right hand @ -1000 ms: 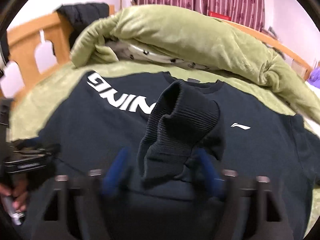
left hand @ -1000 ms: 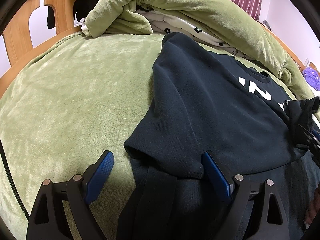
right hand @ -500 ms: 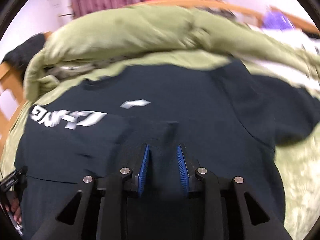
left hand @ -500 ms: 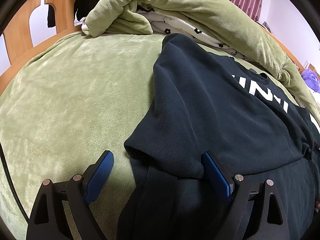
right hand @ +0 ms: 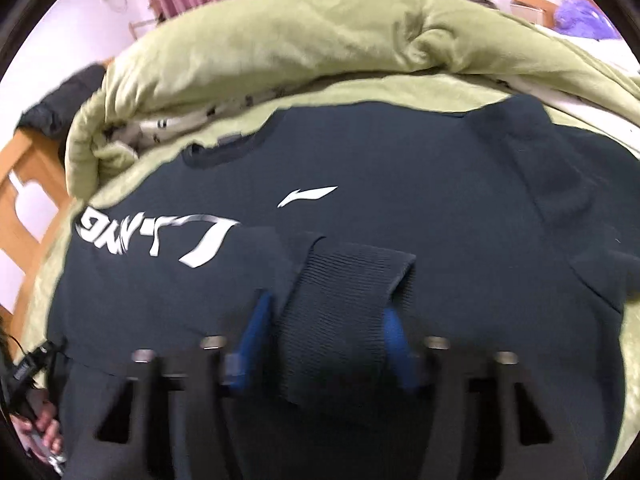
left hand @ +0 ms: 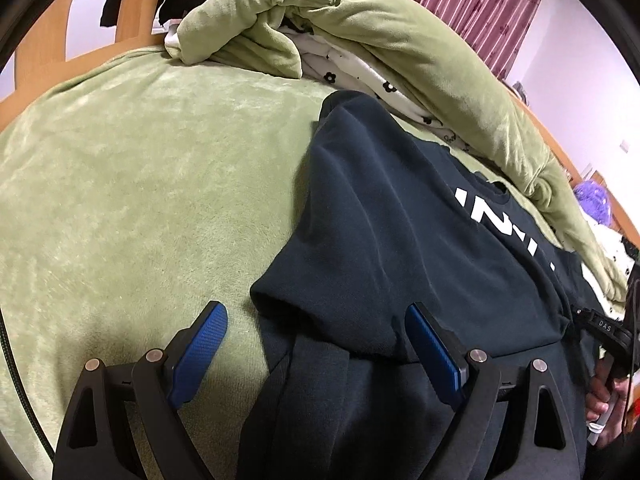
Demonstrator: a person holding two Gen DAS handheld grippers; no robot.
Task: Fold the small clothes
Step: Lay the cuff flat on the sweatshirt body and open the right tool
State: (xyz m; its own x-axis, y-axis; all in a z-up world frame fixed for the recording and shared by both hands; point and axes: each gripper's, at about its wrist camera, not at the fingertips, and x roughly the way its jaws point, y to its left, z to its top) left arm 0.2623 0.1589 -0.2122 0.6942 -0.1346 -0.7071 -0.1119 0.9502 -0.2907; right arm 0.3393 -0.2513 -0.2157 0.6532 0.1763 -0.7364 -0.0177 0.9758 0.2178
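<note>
A dark sweatshirt [right hand: 400, 184] is spread front side up on a green blanket [left hand: 140, 184] that covers the bed, with its collar toward the rolled green quilt [right hand: 320, 40] at the far side and its hem toward the person. The ribbed cuff [right hand: 344, 300] of one sleeve is seen between the blue pads of the right gripper [right hand: 324, 336]. The jaws of this gripper have just been closing, and they appear to be clamped on the cuff, although the picture is blurred there. The cuff lies directly in front of the right gripper, over the lower chest of the garment and just below the white lettering [right hand: 160, 236]. Its long axis runs along the fingers, from the hem toward the collar. The left gripper [left hand: 316, 344] is held with its jaws wide apart and nothing is gripped by it. The folded sleeve end [left hand: 332, 312] of the other side is found between its open fingers but is not pressed by them. From this gripper the body of the garment extends forward and to the right, and the bare blanket lies to the left. It is judged that the cuff is to be laid down by the right hand, because this hand is the nearer one.
</note>
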